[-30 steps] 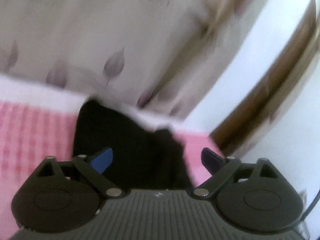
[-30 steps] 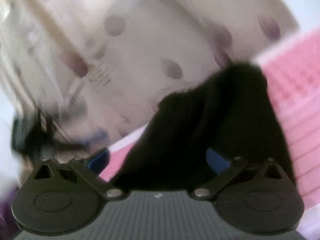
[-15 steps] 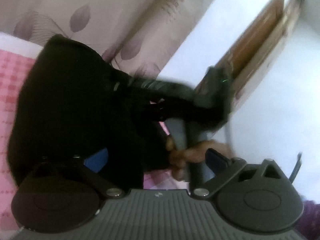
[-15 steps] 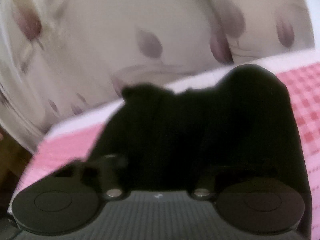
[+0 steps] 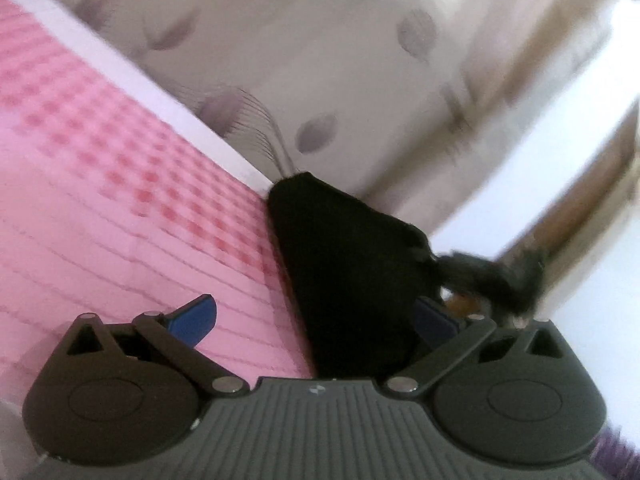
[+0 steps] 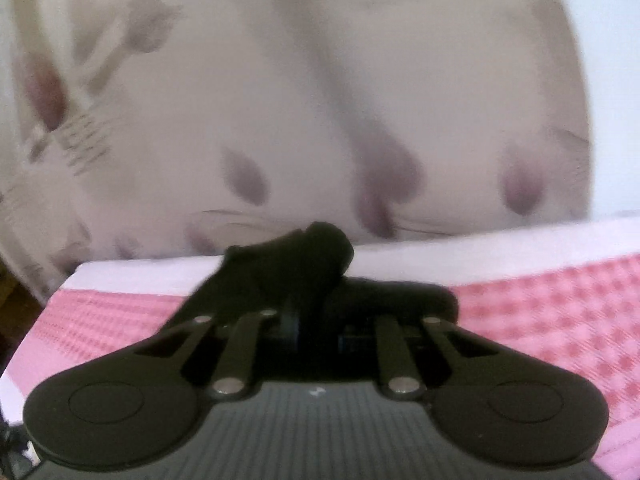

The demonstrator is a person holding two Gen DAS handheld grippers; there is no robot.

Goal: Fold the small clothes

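Starting at the left of the left wrist view: the pink checked quilted bedspread (image 5: 120,208) fills that side, and it's our landmark. At its far edge hangs the pale curtain printed with mauve leaves (image 5: 320,80).

Move right and there's the small black fabric garment (image 5: 344,272), lying on the bedspread and running up to its far edge. The left gripper (image 5: 316,320) has its blue-padded jaws spread wide and opening; the cloth lies between them, close to the right pad, but neither pad presses on it.

Further right, blurred just off the garment's corner, sits the right gripper (image 6: 318,330). Its own camera shows the jaws drawn together and closing, clamped on a bunched fold of the black cloth raised off the bedspread.

So the step in hand looks like the pick-up before a fold: one corner taken, the other not. Next, I'd say, the left gripper has to slide onto an edge of the cloth and close, so both can draw the garment flat before doubling it over.

Against a second ago: the right gripper stood wide open over the garment then, now it's pinching it. Half a second ago the garment loomed large in the left view with the other gripper across it; now it looks smaller and lower on the bedspread.
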